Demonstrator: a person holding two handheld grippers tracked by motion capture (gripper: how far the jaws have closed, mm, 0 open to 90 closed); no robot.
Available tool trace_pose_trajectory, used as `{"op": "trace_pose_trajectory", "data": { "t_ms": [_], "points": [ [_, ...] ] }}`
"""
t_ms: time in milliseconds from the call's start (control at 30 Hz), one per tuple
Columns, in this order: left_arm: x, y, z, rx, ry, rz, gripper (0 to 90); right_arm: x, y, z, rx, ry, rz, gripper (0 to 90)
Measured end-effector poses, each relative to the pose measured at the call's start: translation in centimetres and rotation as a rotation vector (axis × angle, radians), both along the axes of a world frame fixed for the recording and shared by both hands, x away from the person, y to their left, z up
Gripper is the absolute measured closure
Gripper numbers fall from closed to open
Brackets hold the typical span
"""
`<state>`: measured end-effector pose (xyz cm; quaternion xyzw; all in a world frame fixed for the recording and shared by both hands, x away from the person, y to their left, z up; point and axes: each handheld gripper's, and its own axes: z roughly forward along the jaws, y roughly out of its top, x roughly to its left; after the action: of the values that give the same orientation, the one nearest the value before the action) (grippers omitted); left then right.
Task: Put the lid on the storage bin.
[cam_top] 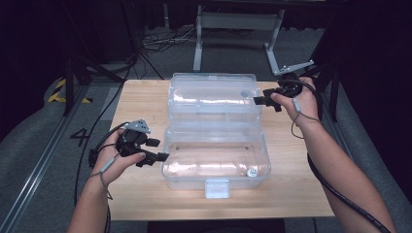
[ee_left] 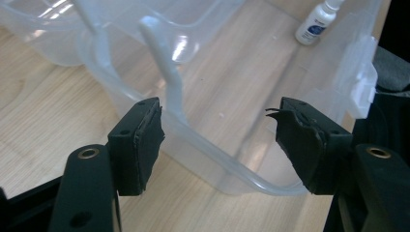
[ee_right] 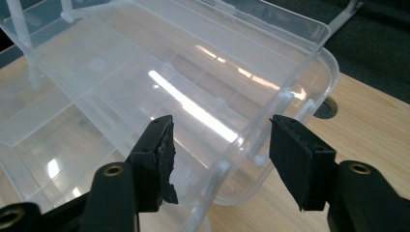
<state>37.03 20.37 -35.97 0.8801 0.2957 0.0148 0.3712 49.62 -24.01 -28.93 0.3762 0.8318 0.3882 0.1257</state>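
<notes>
With both jaws spread, the left hand-held gripper (cam_top: 163,157) is approaching the clear box (cam_top: 216,167) while the right hand-held gripper (cam_top: 256,100) is nearing its lid (cam_top: 212,94), probably to close it.

A digit "4" (cam_top: 79,135) is marked on the grey floor at the left of the high view. The label on the small white bottle (ee_left: 316,23) cannot be read.

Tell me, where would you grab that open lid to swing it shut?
Probably by the lid's raised rim at its right end, coming in from the right, where the right gripper sits with its jaws open astride that edge. The rim is a thin lip that fits between the jaws. The lid lies flat behind the box, hinged along their shared side.
</notes>
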Motion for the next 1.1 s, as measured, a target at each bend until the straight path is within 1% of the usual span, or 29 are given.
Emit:
{"op": "trace_pose_trajectory", "data": {
  "t_ms": [167,233,267,400,433,467,533,633,667,800,833,933,1000,1033,1067,1100],
  "points": [
    [-0.3,-0.9,-0.1,0.015,0.010,-0.071,34.3,-0.2,0.8,0.2,0.013,-0.003,0.029,43.4],
    [-0.5,-1.2,-0.1,0.017,0.014,-0.089,34.4,-0.2,1.0,0.2,0.007,-0.009,0.029,43.4],
    [-0.6,-1.4,-0.1,0.027,0.015,-0.100,34.4,-0.2,1.0,0.3,0.007,-0.012,0.031,43.4],
    [-0.9,-2.1,-0.1,0.039,0.013,-0.141,34.5,-0.3,1.1,0.4,0.016,-0.015,0.030,43.5],
    [-1.1,-2.5,-0.1,0.046,0.015,-0.164,34.6,-0.3,1.1,0.5,0.017,-0.017,0.030,43.5],
    [-1.1,-2.5,-0.1,0.046,0.015,-0.164,34.9,-0.3,1.1,0.5,0.017,-0.017,0.030,43.5],
    [-1.2,-3.0,-0.2,0.059,0.016,-0.192,34.8,-0.3,1.1,0.5,0.022,-0.021,0.033,43.5],
    [-1.3,-3.8,-0.5,0.071,0.027,-0.234,34.7,-0.4,1.3,0.6,0.017,-0.020,0.035,43.4],
    [-1.3,-4.0,-0.7,0.085,0.029,-0.251,34.6,-0.4,1.3,0.7,0.014,-0.021,0.035,43.4],
    [-1.2,-4.7,-1.5,0.107,0.059,-0.282,34.5,-0.4,1.5,0.9,0.016,-0.025,0.038,43.3],
    [-1.2,-4.9,-1.7,0.123,0.072,-0.293,34.0,-0.4,1.6,0.9,0.015,-0.028,0.040,43.2],
    [-1.2,-5.3,-2.3,0.136,0.089,-0.307,34.1,-0.4,1.7,1.0,0.024,-0.026,0.040,42.6],
    [-1.3,-5.5,-2.4,0.140,0.090,-0.311,34.1,-0.4,1.7,1.1,0.023,-0.027,0.041,42.6],
    [-1.4,-5.7,-2.5,0.151,0.092,-0.315,34.5,-0.4,1.7,1.1,0.022,-0.028,0.040,42.6],
    [-1.4,-5.9,-2.6,0.157,0.086,-0.323,35.0,-0.3,1.7,1.1,0.023,-0.027,0.041,42.5],
    [-1.5,-6.1,-2.7,0.164,0.069,-0.326,36.2,-0.4,1.7,1.2,0.024,-0.029,0.042,42.4]
  ]
}}
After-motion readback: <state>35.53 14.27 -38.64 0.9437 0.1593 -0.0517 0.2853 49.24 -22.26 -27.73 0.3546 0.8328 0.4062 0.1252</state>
